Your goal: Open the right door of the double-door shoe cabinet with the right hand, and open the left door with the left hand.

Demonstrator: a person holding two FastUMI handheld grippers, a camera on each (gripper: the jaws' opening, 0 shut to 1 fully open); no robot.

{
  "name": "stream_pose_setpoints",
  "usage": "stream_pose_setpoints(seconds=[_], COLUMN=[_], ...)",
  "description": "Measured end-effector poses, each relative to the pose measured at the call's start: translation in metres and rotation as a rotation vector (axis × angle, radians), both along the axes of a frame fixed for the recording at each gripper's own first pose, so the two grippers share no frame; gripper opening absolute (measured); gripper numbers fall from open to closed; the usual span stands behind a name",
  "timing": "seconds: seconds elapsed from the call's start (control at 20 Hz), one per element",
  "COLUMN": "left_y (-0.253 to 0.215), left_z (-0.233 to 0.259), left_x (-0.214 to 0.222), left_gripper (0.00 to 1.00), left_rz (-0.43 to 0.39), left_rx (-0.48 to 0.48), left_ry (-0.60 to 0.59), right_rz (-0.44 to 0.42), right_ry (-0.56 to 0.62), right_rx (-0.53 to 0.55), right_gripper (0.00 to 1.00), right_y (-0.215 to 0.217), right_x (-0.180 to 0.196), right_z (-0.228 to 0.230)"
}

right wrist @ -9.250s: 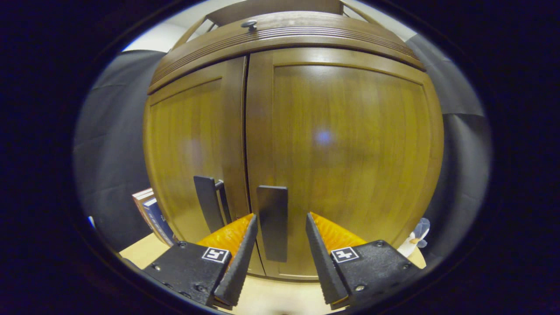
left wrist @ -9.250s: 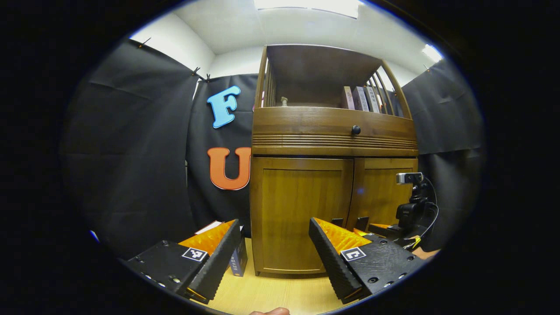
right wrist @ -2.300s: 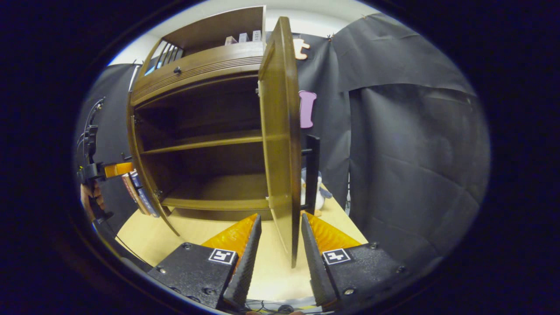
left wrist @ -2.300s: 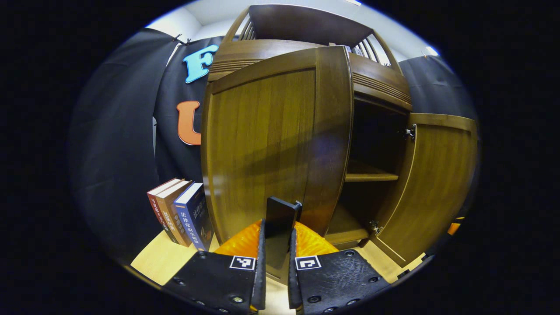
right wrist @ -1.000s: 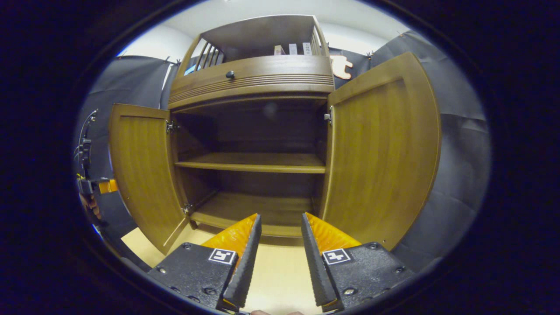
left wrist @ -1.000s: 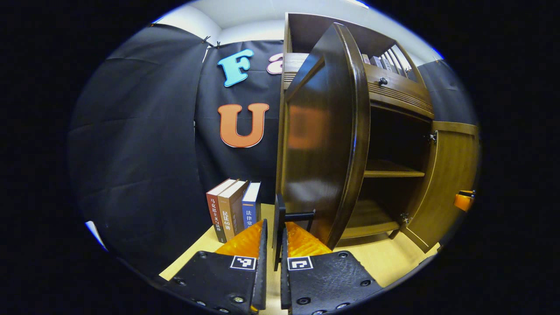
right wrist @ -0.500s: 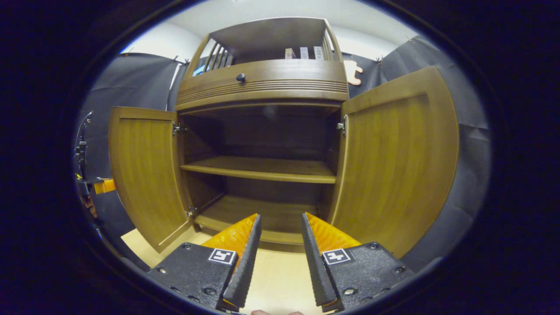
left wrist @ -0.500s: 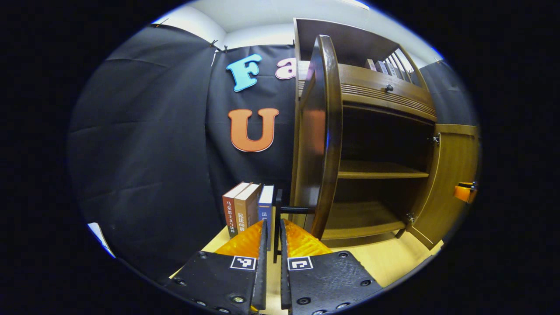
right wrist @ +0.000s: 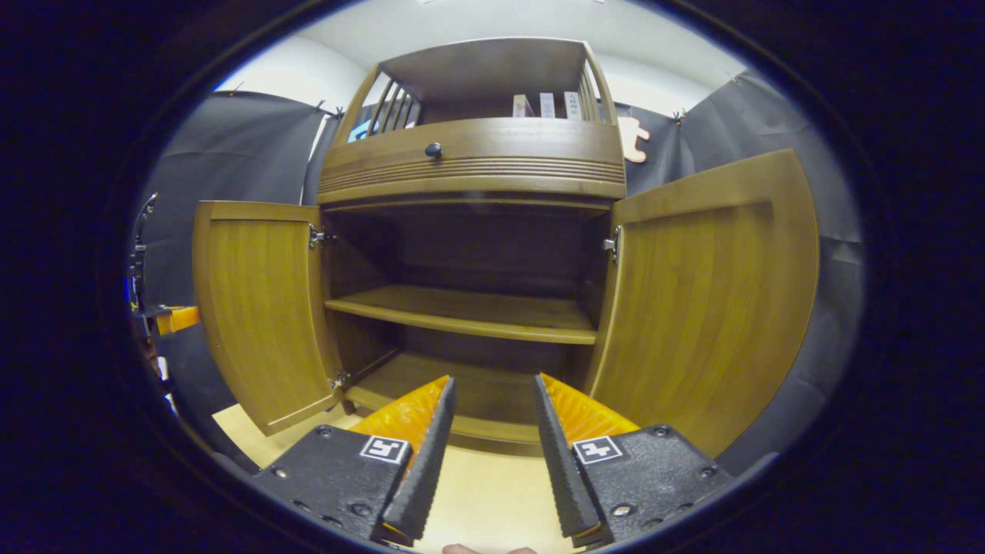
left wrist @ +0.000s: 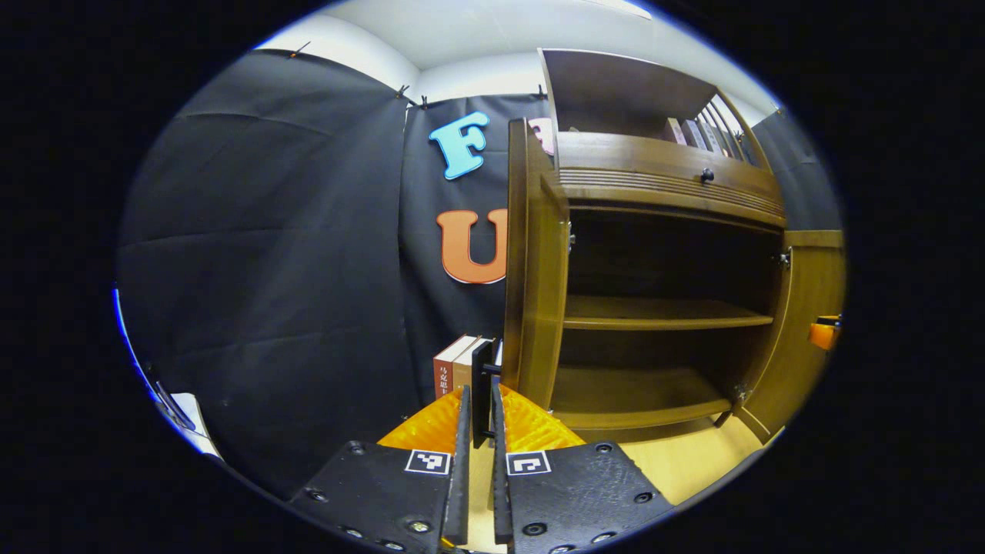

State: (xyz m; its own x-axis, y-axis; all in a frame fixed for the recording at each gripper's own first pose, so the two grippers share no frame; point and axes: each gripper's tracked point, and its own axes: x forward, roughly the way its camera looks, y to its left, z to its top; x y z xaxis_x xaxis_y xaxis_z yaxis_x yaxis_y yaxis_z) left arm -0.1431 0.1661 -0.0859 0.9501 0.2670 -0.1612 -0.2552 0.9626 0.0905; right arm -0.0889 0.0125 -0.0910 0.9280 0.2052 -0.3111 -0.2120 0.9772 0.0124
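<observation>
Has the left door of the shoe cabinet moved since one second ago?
Yes. The left door has swung further open, away from the cabinet shelf, with the left gripper shut on its handle.

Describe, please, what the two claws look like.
Both the left claw and the right claw have two wedge-shaped fingers with ribbed inner faces, tapering to narrow tips. Each finger sits on a textured block with round screw heads and a square black-and-white marker tag.
</observation>
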Motion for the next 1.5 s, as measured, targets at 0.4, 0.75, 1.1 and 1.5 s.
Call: stream_pose_setpoints(seconds=[0.4, 0.75, 1.1, 1.5], left_y=[-0.091, -0.156, -0.196, -0.234], left_z=[0.047, 0.074, 0.087, 0.092], left_x=[0.013, 0.027, 0.037, 0.043], left_gripper=[0.18, 0.76, 0.77, 1.0], left_rz=[-0.154, -0.262, -0.265, -0.365], left_rx=[0.006, 0.039, 0.013, 0.049], left_ry=[-0.093, -0.111, -0.166, -0.187], right_rz=[0.001, -0.032, -0.083, -0.101], right_ry=[-0.066, -0.156, -0.223, -0.219], right_rx=[-0.011, -0.026, 0.003, 0.014], right_gripper=[0.82, 0.84, 0.9, 0.91], right_y=[-0.008, -0.026, -0.044, -0.039], right_x=[0.003, 0.0, -0.001, -0.004], right_z=[0.048, 0.093, 0.122, 0.121])
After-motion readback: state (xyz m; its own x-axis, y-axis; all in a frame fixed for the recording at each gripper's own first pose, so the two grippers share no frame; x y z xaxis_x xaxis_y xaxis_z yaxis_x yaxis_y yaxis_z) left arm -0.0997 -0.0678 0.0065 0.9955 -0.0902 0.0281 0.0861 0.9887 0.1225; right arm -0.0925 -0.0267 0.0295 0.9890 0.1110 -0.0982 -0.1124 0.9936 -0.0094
